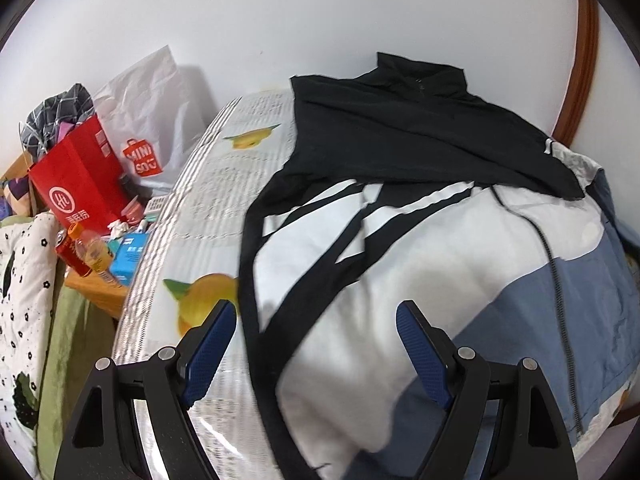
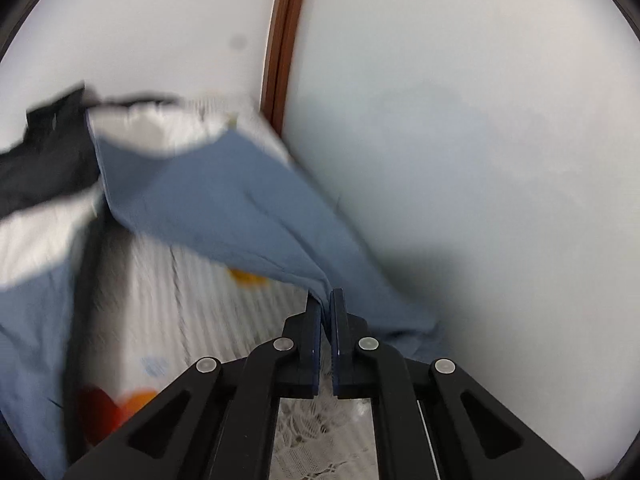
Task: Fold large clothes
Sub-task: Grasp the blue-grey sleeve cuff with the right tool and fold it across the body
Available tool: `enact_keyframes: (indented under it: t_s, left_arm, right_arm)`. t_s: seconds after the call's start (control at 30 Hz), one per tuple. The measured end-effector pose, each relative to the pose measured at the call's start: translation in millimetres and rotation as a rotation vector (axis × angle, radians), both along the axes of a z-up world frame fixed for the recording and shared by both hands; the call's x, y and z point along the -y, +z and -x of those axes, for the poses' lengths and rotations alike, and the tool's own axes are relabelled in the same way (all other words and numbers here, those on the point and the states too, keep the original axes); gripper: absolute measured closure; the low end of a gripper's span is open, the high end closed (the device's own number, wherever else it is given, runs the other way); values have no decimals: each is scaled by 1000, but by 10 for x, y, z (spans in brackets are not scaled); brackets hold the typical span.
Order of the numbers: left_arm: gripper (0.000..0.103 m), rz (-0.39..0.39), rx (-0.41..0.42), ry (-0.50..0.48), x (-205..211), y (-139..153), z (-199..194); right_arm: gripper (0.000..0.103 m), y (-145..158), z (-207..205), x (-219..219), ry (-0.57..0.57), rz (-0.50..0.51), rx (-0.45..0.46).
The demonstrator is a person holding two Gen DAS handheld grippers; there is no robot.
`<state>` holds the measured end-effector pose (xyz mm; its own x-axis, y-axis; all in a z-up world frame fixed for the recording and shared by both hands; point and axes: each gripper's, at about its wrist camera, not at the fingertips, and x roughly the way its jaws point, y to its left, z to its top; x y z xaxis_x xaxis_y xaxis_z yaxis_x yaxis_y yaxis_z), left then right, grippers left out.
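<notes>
Right tongs (image 2: 326, 300) clamp the jacket's (image 1: 400, 240) blue hem; left tongs (image 1: 316, 316) gape above it, collar pointing wallward.

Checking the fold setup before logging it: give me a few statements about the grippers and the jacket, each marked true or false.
1. The right gripper is shut on the blue fabric of the jacket. True.
2. The left gripper is clamped on the jacket's black collar. False: it is open and holds nothing; the collar lies far ahead by the wall.
3. The jacket lies on a lemon-print sheet. True.
4. The red paper bag sits on top of the jacket. False: it stands off to the left, beside the bed.
</notes>
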<state>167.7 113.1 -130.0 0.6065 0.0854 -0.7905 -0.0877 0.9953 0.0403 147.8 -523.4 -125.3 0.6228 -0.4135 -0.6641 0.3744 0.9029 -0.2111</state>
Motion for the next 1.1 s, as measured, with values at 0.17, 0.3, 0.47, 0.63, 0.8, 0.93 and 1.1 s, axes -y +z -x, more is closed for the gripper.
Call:
enact_keyframes:
  t_s: [0.17, 0.3, 0.47, 0.63, 0.8, 0.93, 1.1]
  left_arm:
    - [22, -4, -25, 6, -114, -128, -41]
    - [22, 14, -34, 16, -203, -217, -78]
    - [22, 65, -37, 19, -273, -285, -89]
    - [22, 119, -32, 31, -363, -309, -98]
    - [22, 152, -24, 35, -405, -288, -99]
    - [22, 149, -17, 27, -400, -260, -93]
    - [22, 157, -4, 29, -425, -207, -80]
  right_arm:
    - [100, 659, -137, -361, 55, 37, 128]
    - [100, 1020, -428, -849, 158, 13, 200]
    - [100, 1306, -838, -1744, 329, 18, 261]
    - [100, 1302, -1257, -2729, 515, 24, 263]
    - [100, 948, -1682, -3745, 711, 8, 194]
    - [100, 605, -1887, -4307, 812, -9, 120]
    - [97, 211, -1971, -4663, 864, 12, 10]
